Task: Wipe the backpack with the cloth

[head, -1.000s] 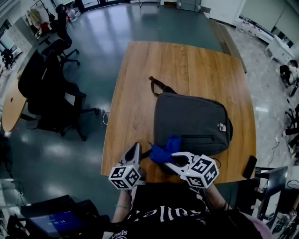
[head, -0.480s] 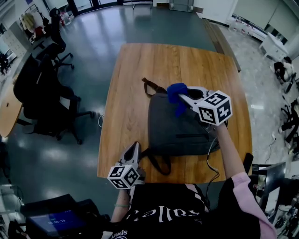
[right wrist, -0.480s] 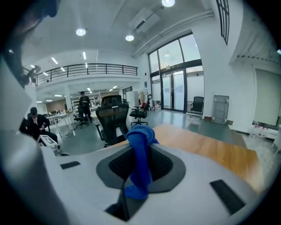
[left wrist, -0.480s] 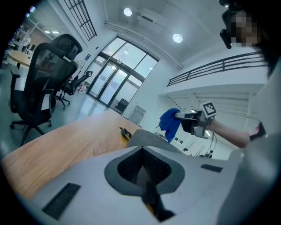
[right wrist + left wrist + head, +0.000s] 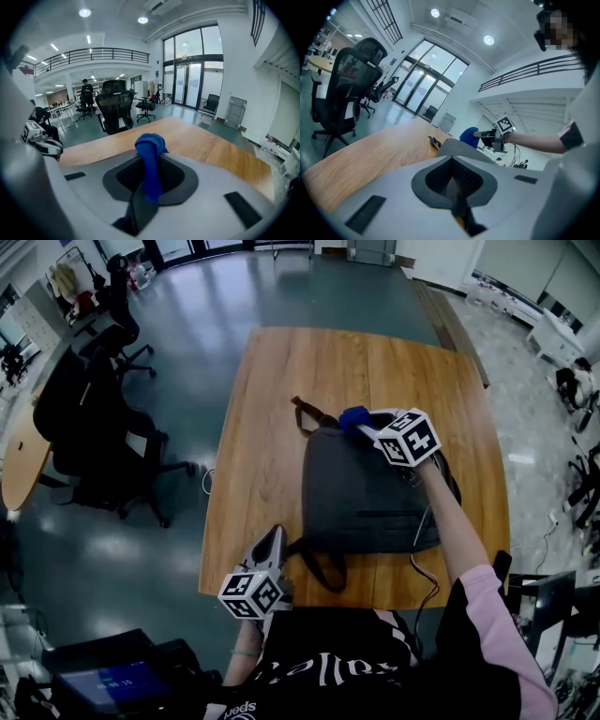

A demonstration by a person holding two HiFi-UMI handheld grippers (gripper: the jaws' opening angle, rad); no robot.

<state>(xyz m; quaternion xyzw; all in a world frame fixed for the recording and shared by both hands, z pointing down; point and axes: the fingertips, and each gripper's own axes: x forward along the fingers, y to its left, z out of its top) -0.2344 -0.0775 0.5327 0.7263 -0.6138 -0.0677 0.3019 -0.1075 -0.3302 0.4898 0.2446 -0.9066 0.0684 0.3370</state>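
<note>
Head view: the right tongs (image 5: 364,425) cover part of the grey backpack (image 5: 361,498) at its far end, and their marker cube (image 5: 409,437) hides the hand behind it. Whether the blue cloth (image 5: 352,417) touches the fabric cannot be told. The right gripper view shows those tongs clenched on the cloth, its lower end lost between the jaws. The left tongs (image 5: 271,538) sit at the near edge of the table (image 5: 309,362), pressed together on nothing. One backpack, one cloth, two tongs.

White lettering (image 5: 317,672) on the black shirt (image 5: 375,645) cannot be read
</note>
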